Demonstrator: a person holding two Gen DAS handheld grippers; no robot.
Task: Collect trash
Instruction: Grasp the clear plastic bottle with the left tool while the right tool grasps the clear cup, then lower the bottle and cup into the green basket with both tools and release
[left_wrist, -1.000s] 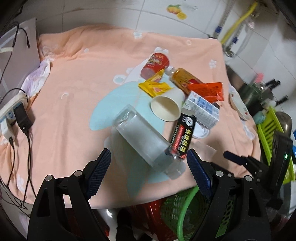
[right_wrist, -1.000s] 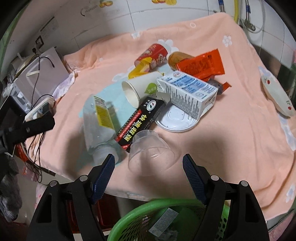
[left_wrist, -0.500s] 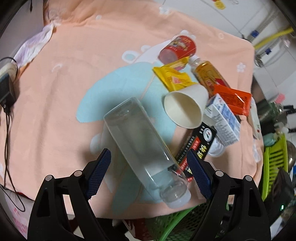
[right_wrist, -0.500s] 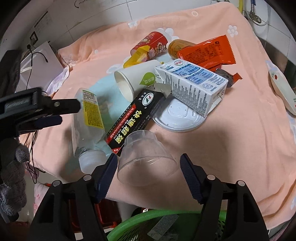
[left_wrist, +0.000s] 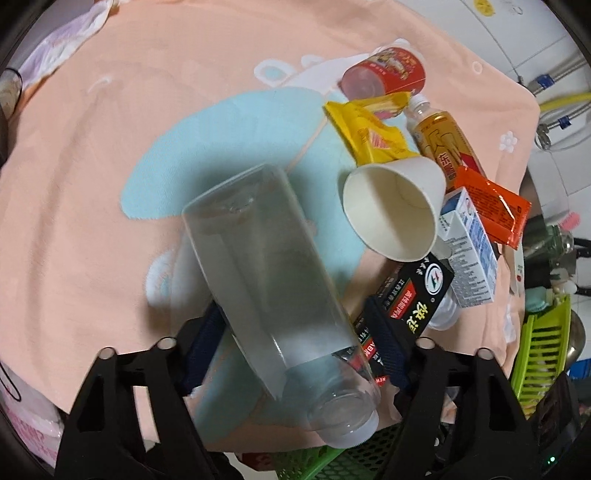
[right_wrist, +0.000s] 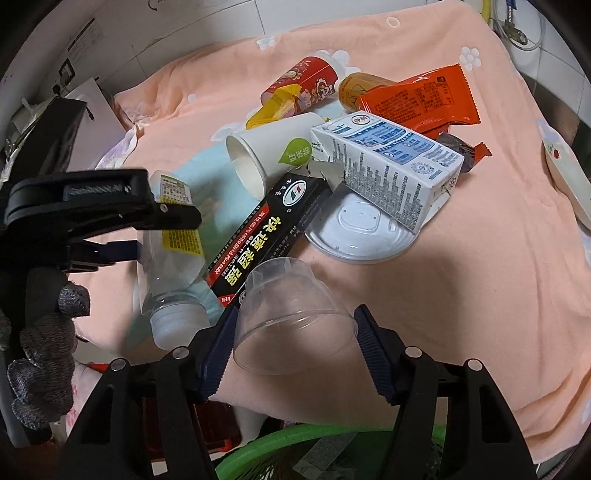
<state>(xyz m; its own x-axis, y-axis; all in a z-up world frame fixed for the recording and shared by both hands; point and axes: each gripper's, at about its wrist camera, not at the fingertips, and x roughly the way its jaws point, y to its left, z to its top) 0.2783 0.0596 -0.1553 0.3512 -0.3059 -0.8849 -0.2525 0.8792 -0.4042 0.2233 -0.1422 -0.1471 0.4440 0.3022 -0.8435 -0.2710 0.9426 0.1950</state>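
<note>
Nearest to me, under the table's edge, sits a green basket with some paper scraps in it. Just above it the right gripper straddles a clear plastic cup lying on its side near the edge of the peach cloth; its jaws are closing, the blue pads right at the cup's rim, though I cannot tell whether they press on it.

To the left, the left gripper reaches down over a clear plastic bottle that lies with its white cap toward the table edge. Its jaws are closing too, one pad on each side of the bottle's lower body, and they look to be touching or nearly so. A grey-gloved hand holds that gripper.

Alongside the bottle lies a long black box with yellow lettering, one end close to the plastic cup. Behind it a white paper cup lies on its side, mouth toward the bottle, and a blue-and-white carton rests tilted on a white plastic lid.

Farther back are a yellow wrapper, an orange wrapper, an amber drink bottle and a red cup, all bunched together.
</note>
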